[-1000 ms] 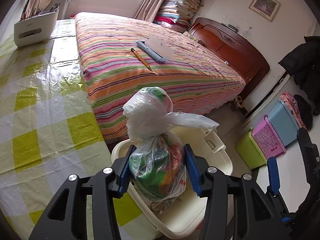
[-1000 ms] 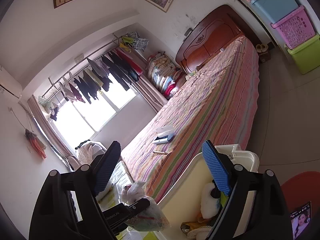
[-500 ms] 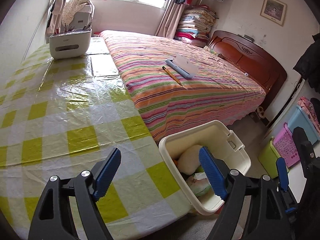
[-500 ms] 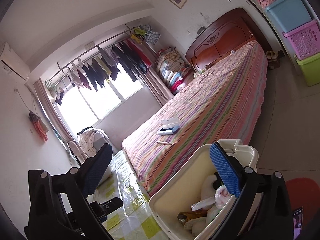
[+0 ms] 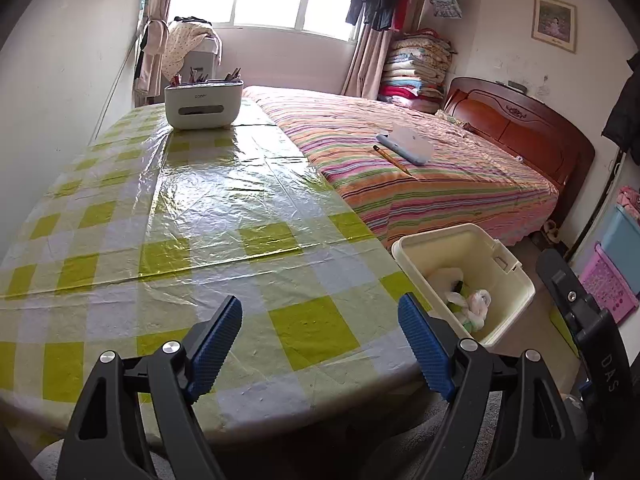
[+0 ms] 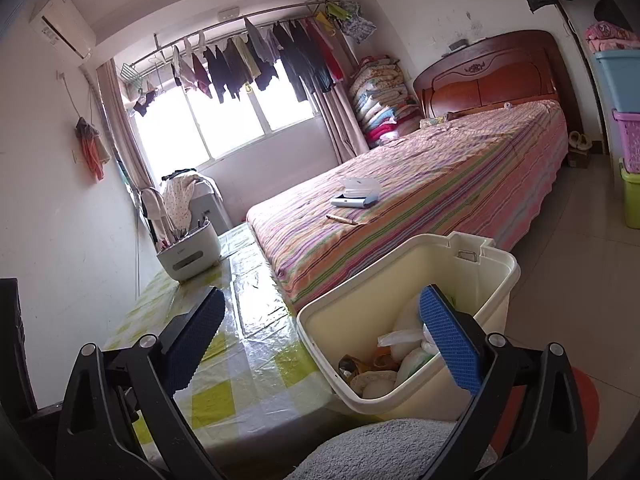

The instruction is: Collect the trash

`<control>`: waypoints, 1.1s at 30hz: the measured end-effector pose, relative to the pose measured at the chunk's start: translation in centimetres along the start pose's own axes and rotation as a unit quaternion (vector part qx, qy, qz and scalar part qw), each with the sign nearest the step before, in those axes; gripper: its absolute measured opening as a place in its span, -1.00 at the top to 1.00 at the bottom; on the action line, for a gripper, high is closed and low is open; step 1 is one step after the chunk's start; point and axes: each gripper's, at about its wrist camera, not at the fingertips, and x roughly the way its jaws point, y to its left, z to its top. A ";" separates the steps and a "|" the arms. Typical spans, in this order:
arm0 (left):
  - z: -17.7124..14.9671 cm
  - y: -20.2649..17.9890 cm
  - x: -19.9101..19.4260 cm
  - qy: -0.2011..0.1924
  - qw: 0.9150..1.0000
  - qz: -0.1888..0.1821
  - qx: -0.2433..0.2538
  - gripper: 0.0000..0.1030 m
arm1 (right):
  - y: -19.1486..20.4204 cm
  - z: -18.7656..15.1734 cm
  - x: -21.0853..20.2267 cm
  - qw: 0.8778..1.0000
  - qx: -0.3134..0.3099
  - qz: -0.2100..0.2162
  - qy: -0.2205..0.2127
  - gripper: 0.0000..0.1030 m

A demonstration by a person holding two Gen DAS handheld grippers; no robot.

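A cream plastic bin (image 5: 516,276) (image 6: 352,304) stands on the floor at the table's right corner, beside the bed. Tied plastic trash bags (image 5: 472,304) (image 6: 412,354) and other scraps lie inside it. My left gripper (image 5: 320,330) hovers open over the near edge of the green-and-white checked tablecloth (image 5: 200,216), left of the bin, with nothing between its blue pads. My right gripper (image 6: 322,326) is open too, its right pad in front of the bin's mouth and its left pad over the table (image 6: 248,344); it holds nothing.
A white organiser (image 5: 204,102) (image 6: 188,254) with pens stands at the table's far end. On the striped bed (image 5: 420,172) lie a blue case (image 5: 404,146) and a pencil (image 5: 390,156). Coloured storage boxes (image 6: 624,120) stack by the right wall. A grey cloth (image 6: 392,452) lies below.
My left gripper let go of the tied trash bag, which now lies in the bin, then opened wide and swung left over the table. My right gripper rolled upright and opened fully.
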 end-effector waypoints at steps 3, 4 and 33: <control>-0.1 -0.1 -0.2 -0.003 1.000 0.005 0.001 -0.52 | 0.3 -0.6 -0.6 1.000 -0.013 0.000 -0.004 -0.87; -0.2 -0.1 -0.2 -0.003 1.000 0.008 0.002 -0.52 | 0.3 -0.6 -0.6 1.000 -0.014 0.001 -0.004 -0.87; -0.7 0.1 -1.1 -0.008 1.000 0.026 0.008 -0.52 | 1.2 -0.3 0.0 1.000 -0.009 0.010 0.012 -0.87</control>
